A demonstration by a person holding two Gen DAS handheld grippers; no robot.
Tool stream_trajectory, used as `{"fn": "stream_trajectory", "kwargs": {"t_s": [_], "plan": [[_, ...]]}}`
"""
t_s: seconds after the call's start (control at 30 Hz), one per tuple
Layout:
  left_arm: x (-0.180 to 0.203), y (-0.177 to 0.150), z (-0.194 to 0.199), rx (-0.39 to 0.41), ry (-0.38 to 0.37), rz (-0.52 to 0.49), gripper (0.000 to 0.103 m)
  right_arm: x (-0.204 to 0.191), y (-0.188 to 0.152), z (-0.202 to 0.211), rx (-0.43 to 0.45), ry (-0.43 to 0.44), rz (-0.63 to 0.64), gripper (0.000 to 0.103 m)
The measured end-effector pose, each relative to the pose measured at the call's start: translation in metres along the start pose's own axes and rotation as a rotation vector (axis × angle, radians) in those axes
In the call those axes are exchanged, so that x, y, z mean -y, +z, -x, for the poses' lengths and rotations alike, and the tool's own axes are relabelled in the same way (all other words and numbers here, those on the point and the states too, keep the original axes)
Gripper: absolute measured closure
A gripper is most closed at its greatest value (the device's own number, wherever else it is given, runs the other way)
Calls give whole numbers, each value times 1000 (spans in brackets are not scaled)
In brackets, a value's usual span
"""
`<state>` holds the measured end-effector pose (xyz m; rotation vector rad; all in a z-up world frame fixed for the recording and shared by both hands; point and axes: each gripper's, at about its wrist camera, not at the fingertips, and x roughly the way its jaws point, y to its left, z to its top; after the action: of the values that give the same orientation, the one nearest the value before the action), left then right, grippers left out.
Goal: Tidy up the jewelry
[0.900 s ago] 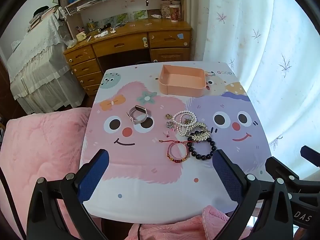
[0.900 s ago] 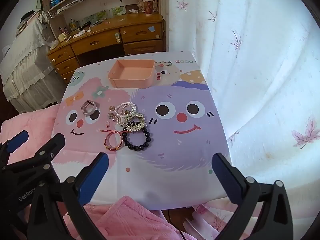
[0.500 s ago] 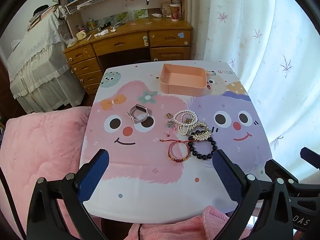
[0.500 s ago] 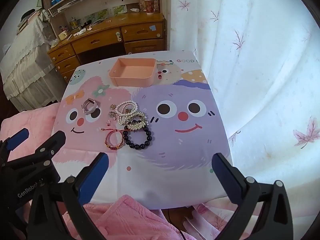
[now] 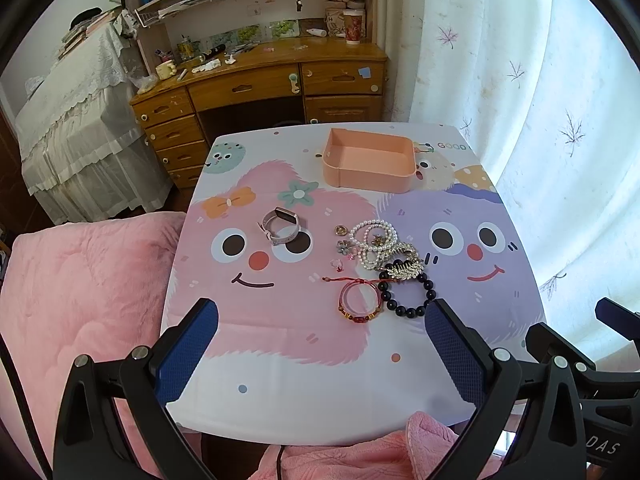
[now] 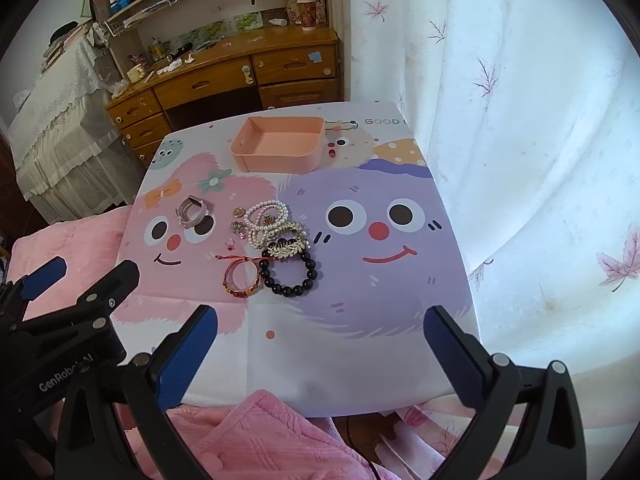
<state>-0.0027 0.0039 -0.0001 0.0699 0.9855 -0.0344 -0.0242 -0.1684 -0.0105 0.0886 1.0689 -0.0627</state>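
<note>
Jewelry lies in the middle of a cartoon-print table (image 5: 280, 396): a watch-like band (image 5: 281, 226), a pearl strand (image 5: 372, 240), a gold leaf clip (image 5: 404, 268), a black bead bracelet (image 5: 406, 294) and a red cord bracelet (image 5: 358, 300). An empty pink tray (image 5: 370, 160) stands at the far side. My left gripper (image 5: 320, 336) hovers open above the near edge, nothing between its fingers. My right gripper (image 6: 320, 340) is open too, beside it on the right, with the black bead bracelet (image 6: 290, 274) and pink tray (image 6: 278, 144) ahead.
Small charms and a ring (image 5: 338, 266) lie left of the pearls. A pink quilt (image 5: 80, 300) lies left of the table, a white curtain (image 5: 560, 120) on the right, a wooden desk (image 5: 260, 84) behind. Pink cloth (image 6: 260, 436) sits below the near edge.
Both views have crept slightly, so the table and jewelry sit a touch differently in frame. Both grippers stay wide open and nothing on the table has moved.
</note>
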Motion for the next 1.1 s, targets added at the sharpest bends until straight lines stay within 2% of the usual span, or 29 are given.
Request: {"fn": "stream_trajectory", "kwargs": {"t_s": [1.1], "plan": [[-4, -2, 2, 5, -2, 1, 1, -7, -4, 5, 3, 42, -11, 0]]}}
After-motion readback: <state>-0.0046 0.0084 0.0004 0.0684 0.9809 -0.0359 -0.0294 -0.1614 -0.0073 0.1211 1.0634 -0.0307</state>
